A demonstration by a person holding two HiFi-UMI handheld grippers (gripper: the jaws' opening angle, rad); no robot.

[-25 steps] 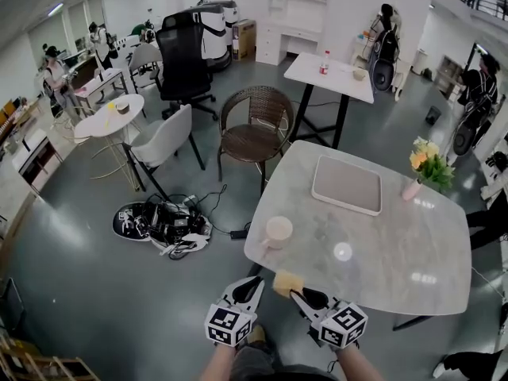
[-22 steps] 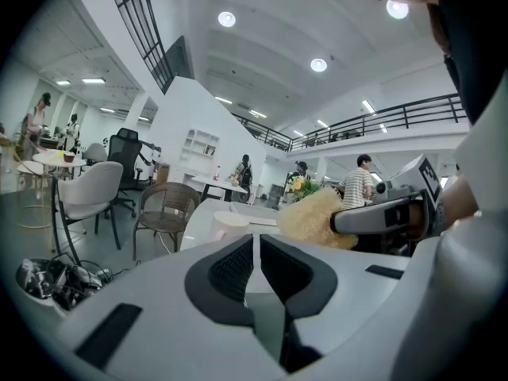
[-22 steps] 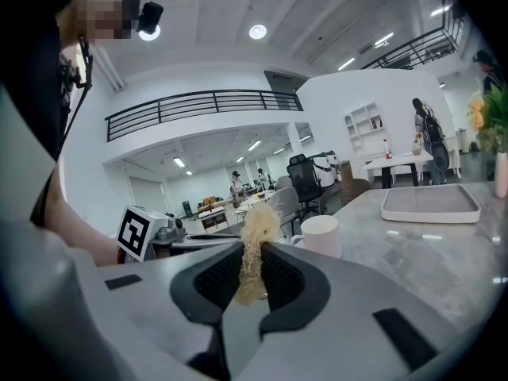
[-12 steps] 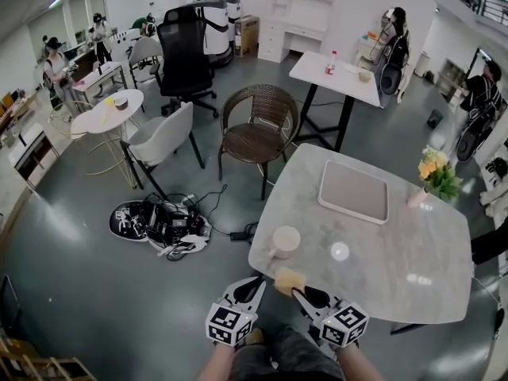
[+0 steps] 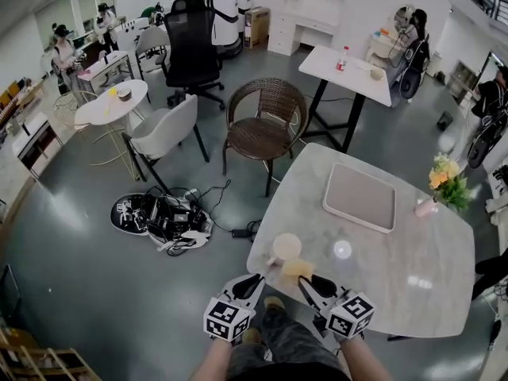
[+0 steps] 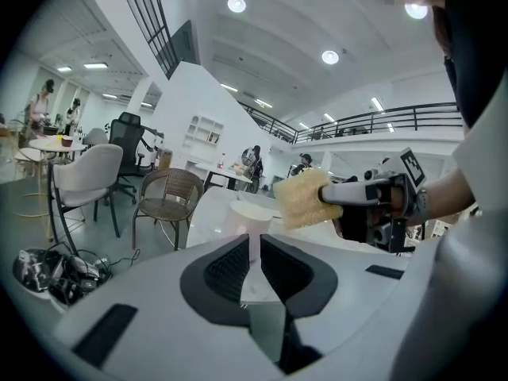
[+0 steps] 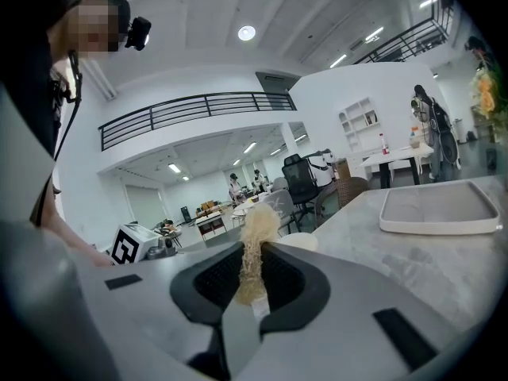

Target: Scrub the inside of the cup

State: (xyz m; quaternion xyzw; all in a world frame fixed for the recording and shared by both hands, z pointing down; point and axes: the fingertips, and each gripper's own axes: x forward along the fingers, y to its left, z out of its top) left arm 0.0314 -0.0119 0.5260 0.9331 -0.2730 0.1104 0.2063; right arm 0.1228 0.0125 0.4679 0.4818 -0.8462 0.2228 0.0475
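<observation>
Sponge in my right gripper, left gripper empty, cup on the table.
My right jaws are clamped on the yellow sponge, held just beside the cup at the table's near edge. My left gripper's 2 jaws are pressed almost together with nothing between them, pointing at the cup but not touching it. The cup stands upright near the table corner, and the tray is well beyond it.

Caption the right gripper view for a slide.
Right claw shut on a yellow sponge, with the cup and tray ahead on the marble table.
</observation>
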